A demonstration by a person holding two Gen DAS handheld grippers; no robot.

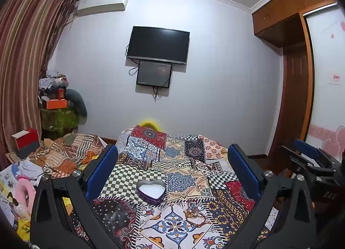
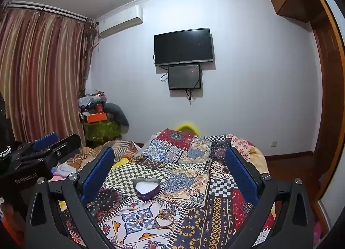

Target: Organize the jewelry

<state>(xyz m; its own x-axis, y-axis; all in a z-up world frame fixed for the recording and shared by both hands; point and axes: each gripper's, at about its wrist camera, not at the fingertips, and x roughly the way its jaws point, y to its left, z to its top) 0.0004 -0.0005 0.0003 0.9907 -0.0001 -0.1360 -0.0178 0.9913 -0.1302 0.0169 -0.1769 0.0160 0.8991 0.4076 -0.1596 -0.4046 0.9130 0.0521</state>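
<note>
Both tools are spread as wide as they go and grip nothing: the left tool and the right tool hang above the near part of the bed, each pointing slightly downward toward the far wall.

The heart-shaped tin sits open on the patchwork bedspread, about midway across the bed, white lining up. The jewelry lies just nearer than the tin and a little toward the bed's right edge: a small tangle of what look like corded or beaded bracelets, though against the busy print I cannot tell how many pieces there are or where one ends.

That camouflage is the first risk. A tool aimed at pattern rather than cord would close on nothing, or pinch a fold of the bedspread and drag the tin with it. The bed is also soft, so pressing down to get under a thin loop would sink the cloth, and the tin could tip or slide.

If the loops are interlocked, lifting one may pull the others along and drop them short of the tin. The tin itself is light and unanchored, and a finger brushing its rim could knock it aside.
</note>
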